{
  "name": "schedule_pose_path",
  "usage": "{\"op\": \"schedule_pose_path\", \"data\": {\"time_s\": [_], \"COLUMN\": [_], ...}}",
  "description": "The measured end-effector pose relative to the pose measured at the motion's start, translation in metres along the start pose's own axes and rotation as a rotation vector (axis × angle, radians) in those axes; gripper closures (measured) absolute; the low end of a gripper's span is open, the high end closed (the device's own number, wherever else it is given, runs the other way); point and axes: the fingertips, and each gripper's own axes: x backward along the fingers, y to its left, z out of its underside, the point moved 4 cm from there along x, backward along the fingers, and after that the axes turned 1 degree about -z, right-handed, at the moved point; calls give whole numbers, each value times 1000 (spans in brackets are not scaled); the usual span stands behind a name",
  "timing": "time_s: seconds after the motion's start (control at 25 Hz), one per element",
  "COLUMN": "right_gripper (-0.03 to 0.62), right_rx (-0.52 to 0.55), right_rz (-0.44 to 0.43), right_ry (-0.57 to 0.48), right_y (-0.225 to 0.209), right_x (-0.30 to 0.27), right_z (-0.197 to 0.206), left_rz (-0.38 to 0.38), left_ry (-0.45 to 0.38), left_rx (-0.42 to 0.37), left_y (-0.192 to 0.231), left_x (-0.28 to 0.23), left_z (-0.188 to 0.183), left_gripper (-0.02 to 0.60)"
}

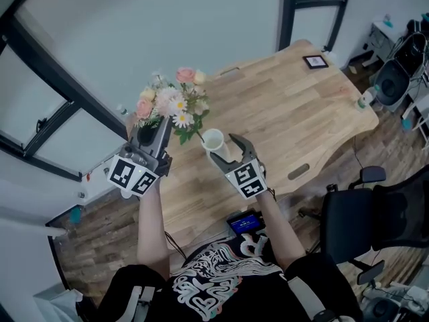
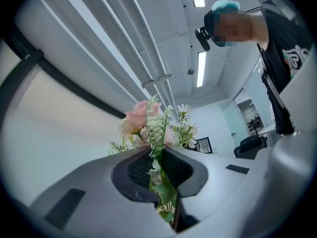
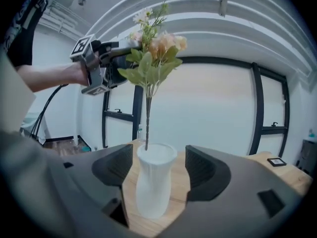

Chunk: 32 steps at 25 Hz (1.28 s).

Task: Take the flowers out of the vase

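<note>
Flowers (image 1: 173, 102) are clamped in my left claw (image 1: 153, 129), which is up in the air over the near left side of the wooden table (image 1: 288, 106). In the left gripper view the jaws of that claw (image 2: 159, 178) are nearly together, and the green stalks and leaves of the flowers (image 2: 148, 125) are pinched in the narrow gap, with a pink rose and small white daisies fanning out beyond the tips. My right claw (image 1: 226, 150) is just beside it, to the right, around the white vase (image 1: 212, 140). In the right gripper view the vase (image 3: 152, 187) stands upright between the jaws of the right claw (image 3: 156, 168), its flared rim level with the dark pads and its body running down into the throat. There it looks wedged and held, though at pad height I see a sliver of table on either side, so I take this as a grip without being sure how firmly the pads press. The same view shows the bunch (image 3: 153, 53) high above the vase, with one thin brown stem (image 3: 147, 118) hanging straight down and its lower end right at the mouth of the vase. Farther off on the table lie a small dark picture frame (image 1: 315, 62) and, at the right edge, a little bottle (image 1: 365, 98). A black office chair (image 1: 362, 220) stands on the floor to my right.
</note>
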Motion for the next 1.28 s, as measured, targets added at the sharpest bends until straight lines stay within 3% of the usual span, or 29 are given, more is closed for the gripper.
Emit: {"op": "schedule_pose_path", "data": {"time_s": [0.2, 0.44, 0.48, 0.52, 0.6, 0.64, 1.28], "right_gripper": [267, 288, 387, 425, 559, 588, 588], "right_rx": [-57, -35, -23, -17, -16, -15, 6], "right_rz": [-31, 22, 46, 68, 100, 102, 60], "right_ry": [-121, -199, -210, -223, -242, -244, -181], "right_y": [0, -4, -5, -7, -8, -8, 8], "right_x": [26, 54, 60, 66, 75, 78, 70], "right_z": [-35, -61, -62, -64, -65, -65, -45], "left_rz": [-32, -66, -73, -80, -91, -94, -169], "left_ry": [-11, 10, 10, 6, 3, 8, 133], "left_rx": [-10, -29, -25, -17, -6, -4, 68], "left_y": [-2, -6, -7, -8, -9, -10, -10], "left_x": [10, 24, 28, 31, 37, 39, 83], "left_z": [-13, -18, -17, -17, -15, -13, 58], "left_gripper": [537, 537, 537, 538, 537, 537, 537]}}
